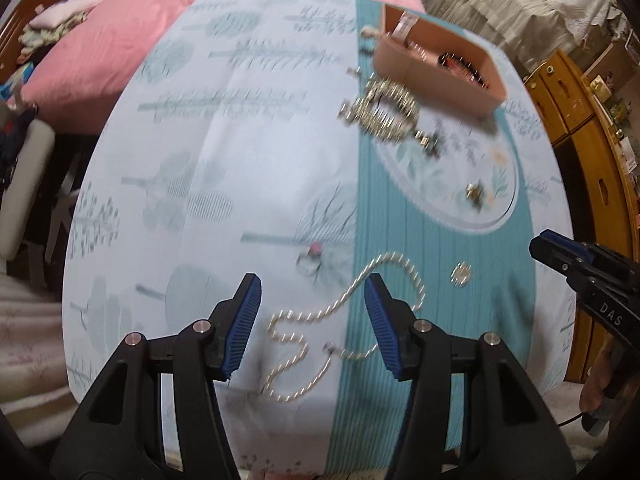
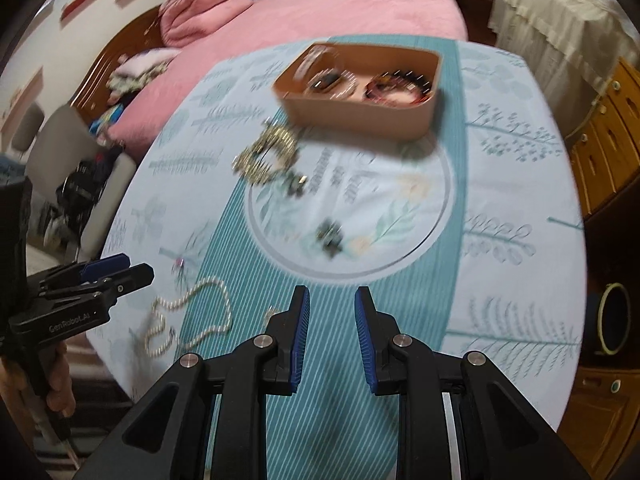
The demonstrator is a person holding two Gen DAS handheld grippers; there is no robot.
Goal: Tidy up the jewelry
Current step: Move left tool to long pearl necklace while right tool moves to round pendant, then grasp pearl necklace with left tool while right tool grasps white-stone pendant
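Two grippers, both with jaws spread and nothing between the blue ribbed pads. My left gripper (image 1: 314, 326) hovers over the white pearl bead necklace (image 1: 320, 328), which lies in loose loops on the pale blue and teal printed tablecloth (image 1: 240, 152); the strand runs between the two pads in view, but I cannot tell whether either pad touches it. My right gripper (image 2: 332, 336) hangs above a bare teal striped band of the cloth, with the same necklace (image 2: 192, 320) at its 9 o'clock, near but apart.

From the left wrist view: small ring with a pink stone (image 1: 310, 258) at 12 o'clock of the left gripper, just beyond the necklace. Small round gold-toned piece (image 1: 461, 274) at 2 o'clock. Heavy gold-toned chain piece (image 1: 382, 110) farther out at 1 o'clock, just beside the near wall of the peach rectangular open box (image 1: 436, 84). Small dark and gold item (image 1: 475, 192) on the round printed medallion of the cloth.

Box already holds several pieces, including a dark red beaded loop (image 2: 396, 86). Motion blur hides finer detail. Pink bedcover (image 2: 320, 8) lies beyond the table.
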